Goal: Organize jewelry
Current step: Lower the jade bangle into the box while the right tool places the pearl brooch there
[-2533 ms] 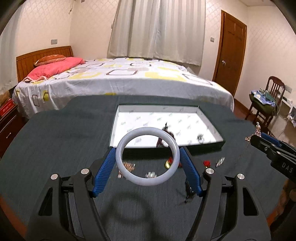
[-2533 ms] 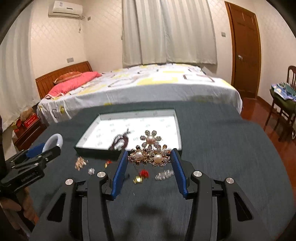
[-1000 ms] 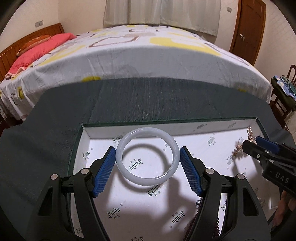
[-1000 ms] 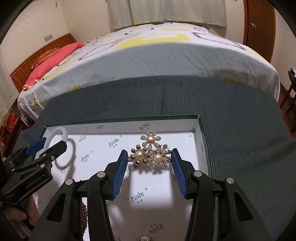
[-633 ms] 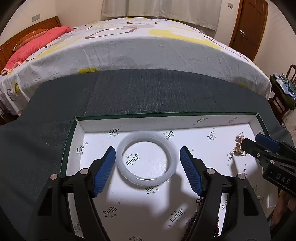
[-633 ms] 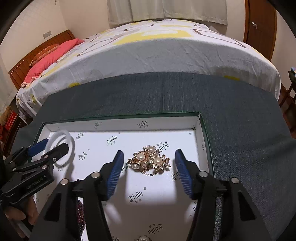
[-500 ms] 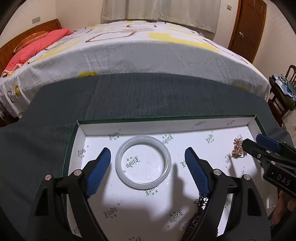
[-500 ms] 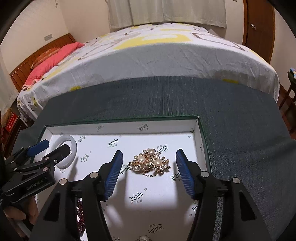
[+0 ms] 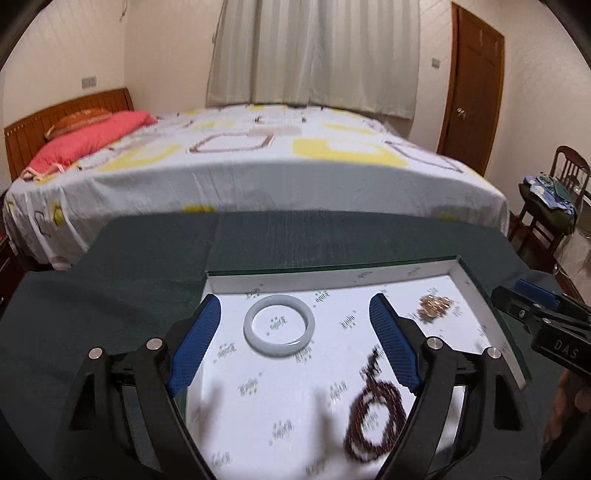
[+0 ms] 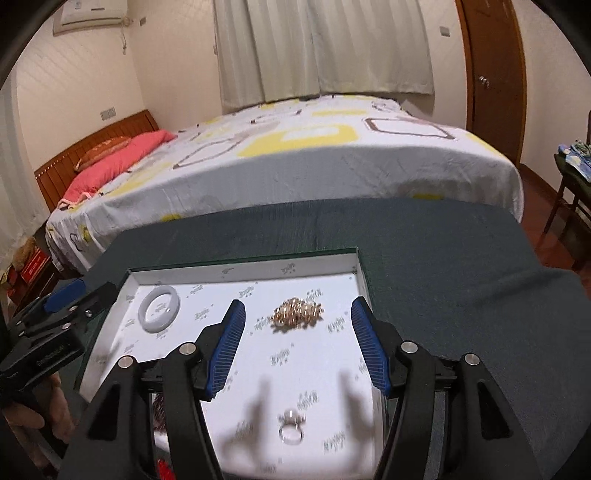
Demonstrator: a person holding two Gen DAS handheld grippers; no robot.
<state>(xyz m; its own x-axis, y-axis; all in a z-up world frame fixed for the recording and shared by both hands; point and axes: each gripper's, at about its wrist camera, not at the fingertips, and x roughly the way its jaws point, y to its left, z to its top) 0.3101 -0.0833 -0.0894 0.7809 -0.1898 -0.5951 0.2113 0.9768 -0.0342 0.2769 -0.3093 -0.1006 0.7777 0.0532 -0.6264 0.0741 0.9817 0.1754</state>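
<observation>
Near the far left corner of the tray (image 9: 458,266) I see the white bangle (image 9: 279,325) lying flat, the pearl brooch (image 10: 297,312) near its far right corner; my left gripper (image 9: 295,328) and right gripper (image 10: 297,334) both have spread, empty jaws.

- We see a bed (image 9: 258,162) beyond the dark green table (image 9: 110,280), under a white sheet with yellow and brown squares.
- A pink pillow (image 9: 88,136) lies by the wooden headboard (image 9: 55,118) at far left.
- Pale curtains (image 9: 314,51) hang on the far wall.
- A brown door (image 9: 472,85) stands at far right.
- A wooden chair (image 9: 554,206) with clothes piled on it sits right.
- An air conditioner (image 10: 92,14) is mounted high at left.
</observation>
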